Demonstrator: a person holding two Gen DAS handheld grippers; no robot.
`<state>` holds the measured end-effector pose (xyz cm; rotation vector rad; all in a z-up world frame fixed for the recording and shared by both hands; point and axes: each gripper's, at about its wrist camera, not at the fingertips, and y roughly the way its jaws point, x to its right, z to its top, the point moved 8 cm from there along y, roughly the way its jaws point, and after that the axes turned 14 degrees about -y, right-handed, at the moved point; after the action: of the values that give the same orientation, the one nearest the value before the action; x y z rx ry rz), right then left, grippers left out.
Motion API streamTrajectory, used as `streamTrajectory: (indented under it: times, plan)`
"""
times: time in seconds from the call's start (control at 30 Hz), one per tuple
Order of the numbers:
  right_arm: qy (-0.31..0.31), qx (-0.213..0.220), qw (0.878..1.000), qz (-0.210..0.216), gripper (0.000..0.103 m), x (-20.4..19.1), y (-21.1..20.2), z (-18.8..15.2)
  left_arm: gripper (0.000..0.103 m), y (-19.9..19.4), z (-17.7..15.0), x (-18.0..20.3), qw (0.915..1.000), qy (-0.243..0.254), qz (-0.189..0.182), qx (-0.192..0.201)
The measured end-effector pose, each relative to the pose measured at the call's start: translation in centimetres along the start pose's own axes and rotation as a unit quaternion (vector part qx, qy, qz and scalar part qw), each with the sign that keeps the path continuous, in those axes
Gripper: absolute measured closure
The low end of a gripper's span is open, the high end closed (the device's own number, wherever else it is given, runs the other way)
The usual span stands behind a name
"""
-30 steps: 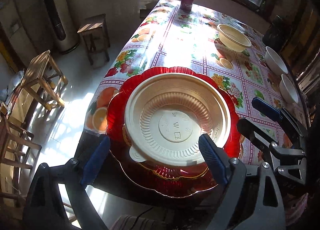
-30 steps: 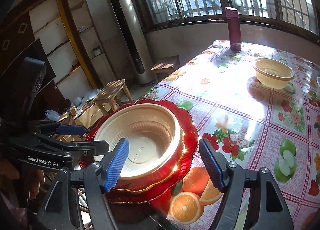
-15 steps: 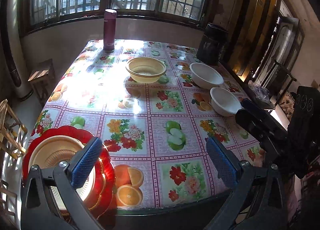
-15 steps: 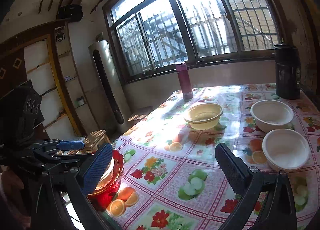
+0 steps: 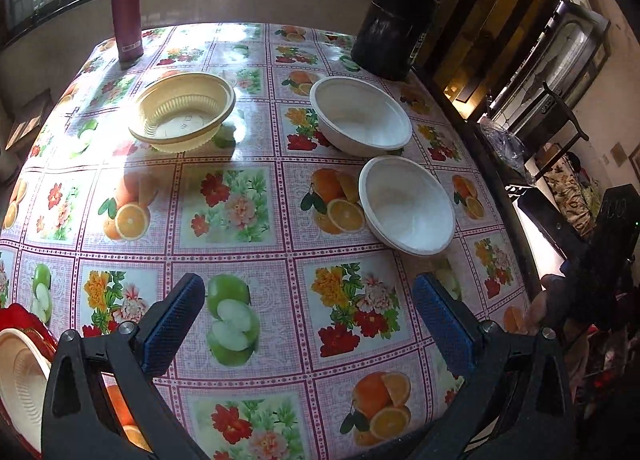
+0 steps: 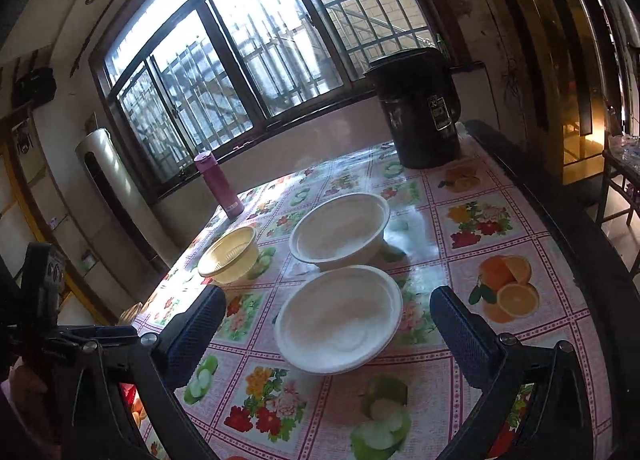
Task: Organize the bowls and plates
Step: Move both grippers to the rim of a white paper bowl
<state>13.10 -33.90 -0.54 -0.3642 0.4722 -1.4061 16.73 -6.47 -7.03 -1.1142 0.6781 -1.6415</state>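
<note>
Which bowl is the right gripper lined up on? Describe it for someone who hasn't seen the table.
Start at the black canister by the window. Two white bowls sit in front of it; the nearer white bowl lies between the open right gripper fingers. Unlike the ribbed yellow bowl, it is smooth.

Window backlight, tablecloth glare, fisheye warp

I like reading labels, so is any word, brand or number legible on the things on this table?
Nothing reads clearly.
Black container: white label marks, too small to read.
Maroon bottle: pale label strip near its base, blurred.
Yellow bowl: moulded marks on its bottom, illegible.
</note>
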Motion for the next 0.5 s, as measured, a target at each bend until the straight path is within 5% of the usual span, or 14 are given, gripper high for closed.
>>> streamTrajectory:
  times: [0.2,0.5]
  plan:
    - [0.102,0.011,0.993,0.058,0.0,3.4,4.1,0.0,0.0,3.8,1.9,2.9,0.9987,-0.021,-0.008,-0.046]
    - [0.218,-0.016,0.961,0.171,0.0,5.5,6.6,-2.6,0.0,8.8,2.1,4.6,0.9933,-0.075,-0.02,-0.085]
